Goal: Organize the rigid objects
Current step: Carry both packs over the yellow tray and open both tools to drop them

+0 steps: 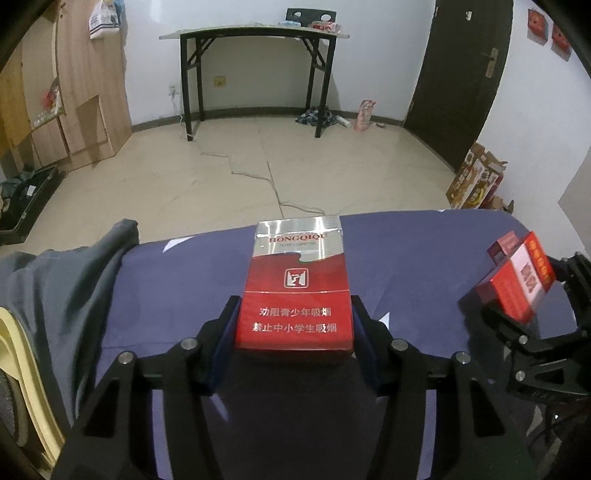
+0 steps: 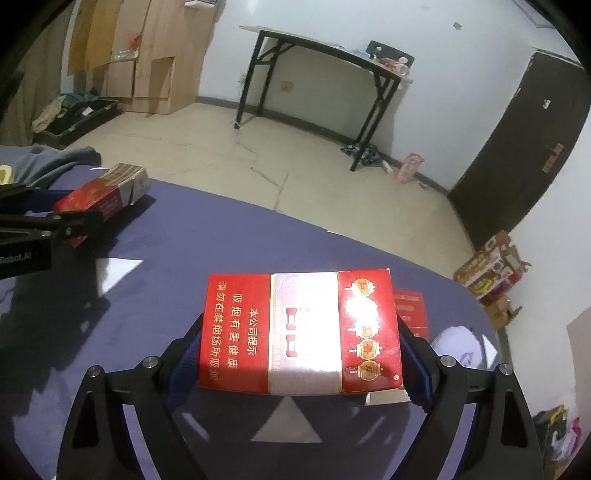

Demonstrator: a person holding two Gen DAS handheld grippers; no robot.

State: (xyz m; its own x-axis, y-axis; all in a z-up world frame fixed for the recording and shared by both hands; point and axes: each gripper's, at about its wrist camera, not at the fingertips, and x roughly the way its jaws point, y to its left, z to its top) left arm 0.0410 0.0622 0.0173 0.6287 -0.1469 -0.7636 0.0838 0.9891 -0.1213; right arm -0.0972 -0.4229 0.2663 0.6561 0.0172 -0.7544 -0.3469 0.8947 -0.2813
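Two hand-held grippers over a surface covered in purple-blue cloth [image 1: 177, 280], each clamped on a cigarette pack. Left wrist view: the left gripper [image 1: 294, 343] has its blue-padded fingers [image 1: 226, 332] pressed against the two long sides of a red-and-silver pack [image 1: 295, 288], which lies face up between them with its silver top end pointing away from the camera and its near end between the pads. A grey garment [image 1: 70, 295] lies on the cloth at the left edge. At the right of this view the right gripper [image 1: 532, 310] appears side-on, holding a red pack with a white band [image 1: 517, 284] tilted on edge. Right wrist view: the same red pack with a white band [image 2: 299, 332] lies crosswise between the right gripper's blue pads [image 2: 184, 354], gripped at its two short ends, printed face up; a further red pack [image 2: 412, 310] lies on the cloth just behind it, partly hidden. At the left of this view the left gripper [image 2: 79, 216] holds the red-and-silver pack [image 2: 107, 192]. Beyond the cloth: tiled floor, a black-legged folding table [image 1: 258, 35] against the white wall, and a dark door [image 1: 461, 74]
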